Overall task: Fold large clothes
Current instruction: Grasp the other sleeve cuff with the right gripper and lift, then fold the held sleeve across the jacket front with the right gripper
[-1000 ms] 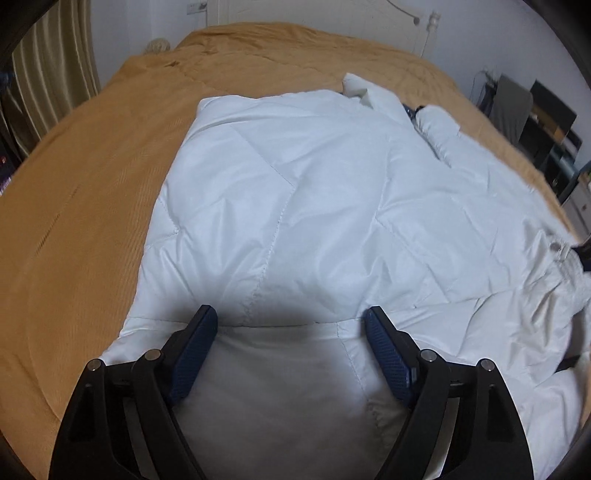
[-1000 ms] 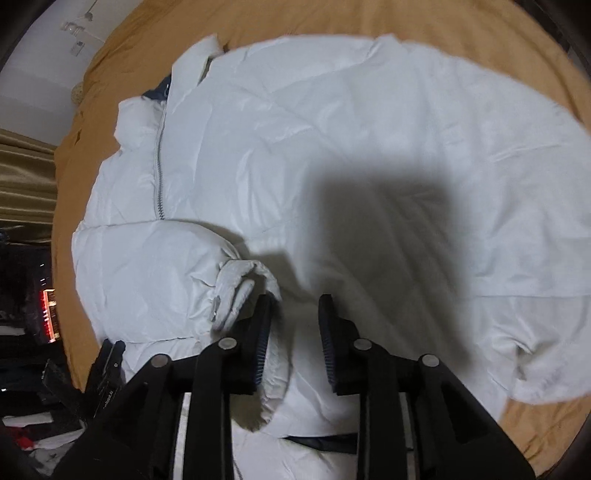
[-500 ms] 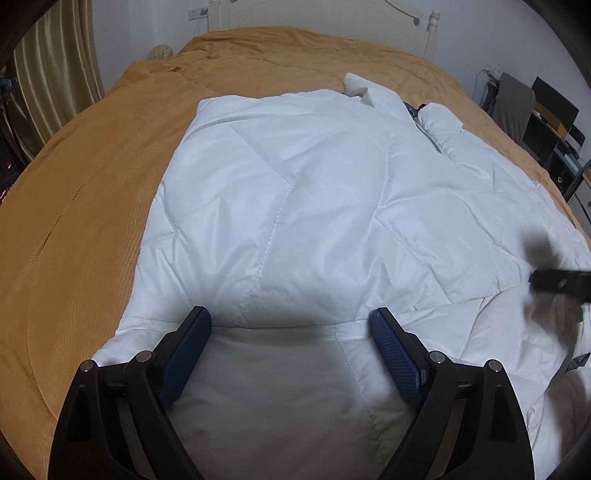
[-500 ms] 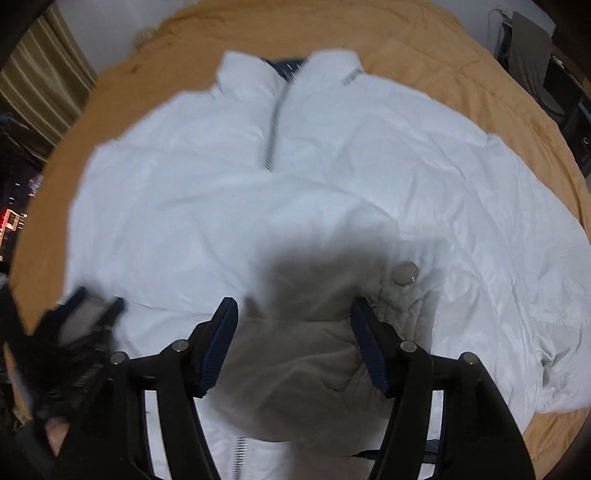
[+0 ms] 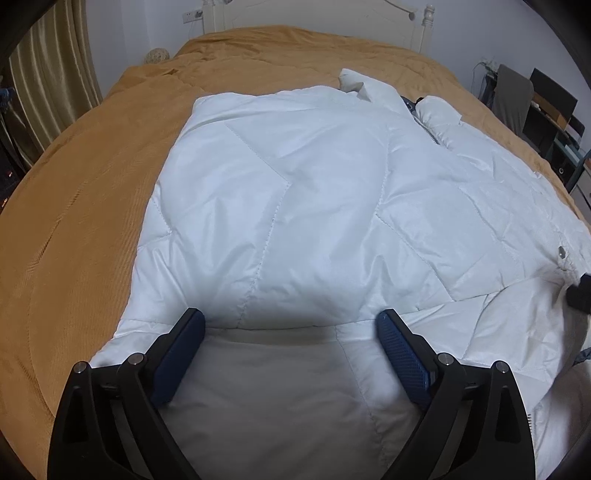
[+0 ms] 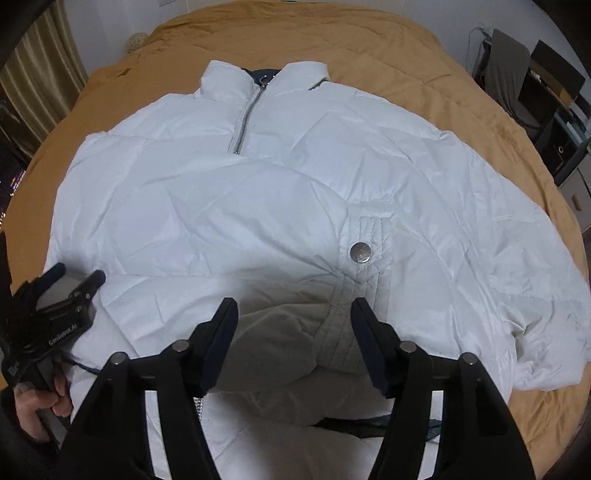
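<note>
A white quilted puffer jacket (image 5: 295,184) lies front up on the orange bedspread (image 5: 74,221). In the right wrist view its collar (image 6: 225,79) and zipper (image 6: 245,114) point away from me. One sleeve is folded across the chest, and its cuff (image 6: 332,332) with a metal snap button (image 6: 359,253) lies under my right gripper (image 6: 294,308). Those jaws are opening, and the pads stand clear of the cuff. My left gripper (image 5: 290,321) hovers over the jacket's lower left part; its jaws are opening with nothing gripped. A hand (image 6: 37,406) holds it.
A white headboard (image 5: 314,11) closes the far end of the bed. Curtains (image 5: 48,85) hang at the left. A chair and a desk with dark boxes (image 5: 517,96) stand at the right. A woven ball (image 5: 156,56) rests near the far left corner.
The right gripper has rolled and swung round to face the collar, its jaws spreading from nearly closed to wide. The left gripper stayed in place and its jaws widened a little.
</note>
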A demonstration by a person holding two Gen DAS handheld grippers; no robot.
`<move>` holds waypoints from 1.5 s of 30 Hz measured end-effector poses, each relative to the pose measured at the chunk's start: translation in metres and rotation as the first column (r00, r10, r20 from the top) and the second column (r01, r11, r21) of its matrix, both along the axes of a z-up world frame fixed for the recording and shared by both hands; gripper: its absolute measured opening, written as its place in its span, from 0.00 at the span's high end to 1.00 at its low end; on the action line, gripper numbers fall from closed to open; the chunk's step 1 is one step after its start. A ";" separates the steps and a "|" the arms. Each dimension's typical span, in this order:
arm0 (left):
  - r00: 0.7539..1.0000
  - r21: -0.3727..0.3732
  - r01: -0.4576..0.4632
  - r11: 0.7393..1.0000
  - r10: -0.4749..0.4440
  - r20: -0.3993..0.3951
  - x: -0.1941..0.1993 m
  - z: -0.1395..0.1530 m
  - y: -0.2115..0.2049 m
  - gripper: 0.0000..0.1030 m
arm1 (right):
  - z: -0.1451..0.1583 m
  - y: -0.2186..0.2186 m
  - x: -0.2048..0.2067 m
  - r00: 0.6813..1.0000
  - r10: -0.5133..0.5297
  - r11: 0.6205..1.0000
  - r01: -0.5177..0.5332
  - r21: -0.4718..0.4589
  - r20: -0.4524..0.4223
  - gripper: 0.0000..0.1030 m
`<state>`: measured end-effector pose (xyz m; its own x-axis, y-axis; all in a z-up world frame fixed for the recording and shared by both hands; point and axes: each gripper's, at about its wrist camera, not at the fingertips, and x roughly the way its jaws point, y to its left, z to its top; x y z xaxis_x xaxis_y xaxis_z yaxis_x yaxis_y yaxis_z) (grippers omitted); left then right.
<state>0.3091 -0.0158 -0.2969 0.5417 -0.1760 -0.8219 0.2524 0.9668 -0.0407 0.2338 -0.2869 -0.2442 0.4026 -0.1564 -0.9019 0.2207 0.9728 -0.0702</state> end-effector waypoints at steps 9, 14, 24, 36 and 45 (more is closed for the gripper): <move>0.999 -0.021 -0.034 0.999 0.033 -0.034 -0.024 0.010 0.007 0.08 | -0.015 -0.026 -0.014 0.999 -0.014 0.997 0.017 0.071 -0.031 0.35; 0.999 -0.007 -0.039 0.999 0.038 -0.029 -0.023 0.003 0.005 0.07 | 0.040 -0.069 -0.046 0.992 -0.080 0.994 0.072 0.082 0.093 0.33; 0.998 0.015 -0.054 0.998 0.054 -0.028 -0.019 -0.003 -0.001 0.04 | 0.054 -0.313 -0.261 0.707 -0.695 0.700 0.621 0.353 0.135 0.11; 0.997 0.016 -0.071 0.997 0.071 -0.019 -0.020 -0.006 -0.003 0.02 | -0.028 -0.406 -0.274 0.551 -0.832 0.466 0.628 0.623 0.066 0.11; 0.997 0.005 -0.068 0.998 0.068 -0.025 -0.020 -0.006 -0.001 0.02 | 0.029 -0.372 -0.230 0.512 -0.812 0.528 0.437 0.728 0.281 0.89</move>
